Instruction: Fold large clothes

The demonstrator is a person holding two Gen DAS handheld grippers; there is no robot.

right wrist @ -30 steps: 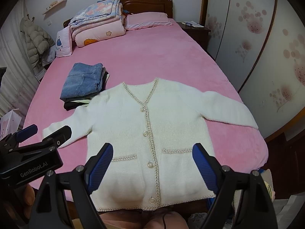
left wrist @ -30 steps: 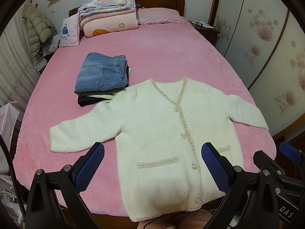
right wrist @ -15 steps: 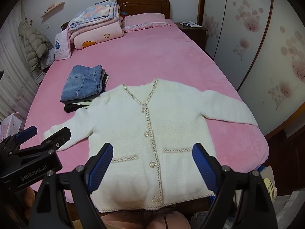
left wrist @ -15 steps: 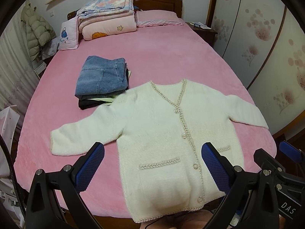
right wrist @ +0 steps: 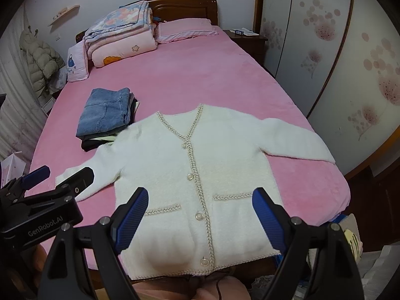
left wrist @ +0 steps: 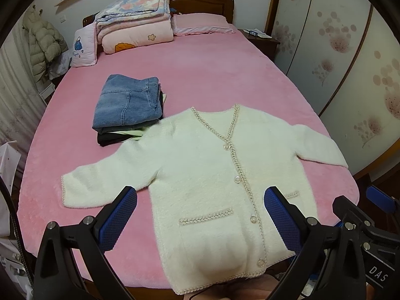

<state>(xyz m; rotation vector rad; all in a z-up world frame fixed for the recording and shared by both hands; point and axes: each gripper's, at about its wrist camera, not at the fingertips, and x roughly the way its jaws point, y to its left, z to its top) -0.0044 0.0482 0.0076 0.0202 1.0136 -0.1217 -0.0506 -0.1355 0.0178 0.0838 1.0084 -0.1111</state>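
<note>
Up by the headboard [left wrist: 200, 0] sits a stack of folded quilts [left wrist: 135, 22] with a pink pillow [left wrist: 202, 22] beside it and a small cushion [left wrist: 83, 46] propped at the left. A puffy coat [left wrist: 43, 47] hangs at the far left wall, and a nightstand [right wrist: 247, 37] stands by the flowered wardrobe doors [right wrist: 350, 62]. Nearer, a pile of folded clothes topped by blue jeans [left wrist: 127, 103] rests on the pink bedspread [left wrist: 200, 75], just beside the cardigan's shoulder; whether they touch I cannot tell.

The cream cardigan [left wrist: 215, 175] lies flat and buttoned at the foot of the bed, front up, both sleeves spread out to the sides, its hem reaching the mattress edge. Nothing lies on top of it.

Both tools are held level above the near edge of the bed, pointing toward the headboard. The left gripper [left wrist: 200, 215] hangs over the cardigan's lower left half, its blue pads [left wrist: 117, 217] spread wide and gripping nothing. The right gripper [right wrist: 200, 215] hangs over the lower front, likewise spread wide and empty. From the right view the left tool shows alongside at the left, the two close together.
</note>
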